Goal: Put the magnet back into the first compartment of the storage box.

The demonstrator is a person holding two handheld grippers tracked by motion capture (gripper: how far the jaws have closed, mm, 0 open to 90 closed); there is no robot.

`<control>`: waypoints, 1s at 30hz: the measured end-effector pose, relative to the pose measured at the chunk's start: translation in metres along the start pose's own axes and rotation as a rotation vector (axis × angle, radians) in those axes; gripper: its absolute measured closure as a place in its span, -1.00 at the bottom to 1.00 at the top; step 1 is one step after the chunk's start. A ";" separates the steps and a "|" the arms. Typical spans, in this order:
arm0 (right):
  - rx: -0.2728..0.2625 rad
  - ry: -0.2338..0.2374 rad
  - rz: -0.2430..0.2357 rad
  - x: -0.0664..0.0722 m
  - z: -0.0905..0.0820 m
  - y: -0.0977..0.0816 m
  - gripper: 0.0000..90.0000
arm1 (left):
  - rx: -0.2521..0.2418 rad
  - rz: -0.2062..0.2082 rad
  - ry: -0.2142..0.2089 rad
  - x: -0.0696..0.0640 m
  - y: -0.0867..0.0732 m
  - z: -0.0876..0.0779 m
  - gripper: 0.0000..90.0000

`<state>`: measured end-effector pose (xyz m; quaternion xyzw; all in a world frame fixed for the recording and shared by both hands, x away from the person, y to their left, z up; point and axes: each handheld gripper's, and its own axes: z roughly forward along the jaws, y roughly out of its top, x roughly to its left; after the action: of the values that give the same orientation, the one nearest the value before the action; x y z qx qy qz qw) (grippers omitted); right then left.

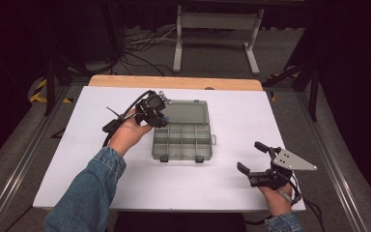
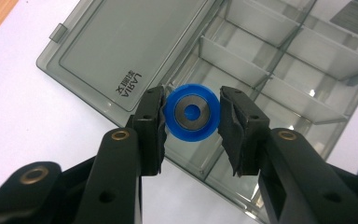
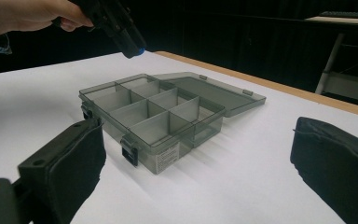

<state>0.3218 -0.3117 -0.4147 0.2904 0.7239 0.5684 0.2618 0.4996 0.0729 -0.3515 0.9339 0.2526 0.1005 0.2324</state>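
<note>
A smoky clear compartment box (image 1: 182, 141) lies open on the white table, its lid (image 1: 187, 112) folded flat toward the far side. My left gripper (image 1: 162, 118) hovers above the box's far left corner, shut on a small blue ring with a metal centre (image 2: 191, 112); below it I see the lid (image 2: 121, 46) and the empty compartments (image 2: 279, 60). My right gripper (image 1: 252, 155) stands open near the table's front right, nothing between its jaws. From the right gripper view the box (image 3: 154, 116) sits ahead, with the left gripper (image 3: 135, 50) and its blue tip above it.
The white table sheet (image 1: 101, 164) covers a wooden top whose far edge (image 1: 174, 82) shows. Beyond it are a white frame stand (image 1: 217, 34) and cables on the floor. Metal rails run along both sides of the table.
</note>
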 end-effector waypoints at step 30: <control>-0.002 0.006 0.002 -0.001 0.001 0.000 -0.91 | 0.086 -0.030 -0.032 0.009 -0.012 0.039 0.37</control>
<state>0.3225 -0.3117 -0.4149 0.2892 0.7239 0.5701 0.2595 0.5135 0.0719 -0.3907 0.9406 0.2668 0.0711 0.1975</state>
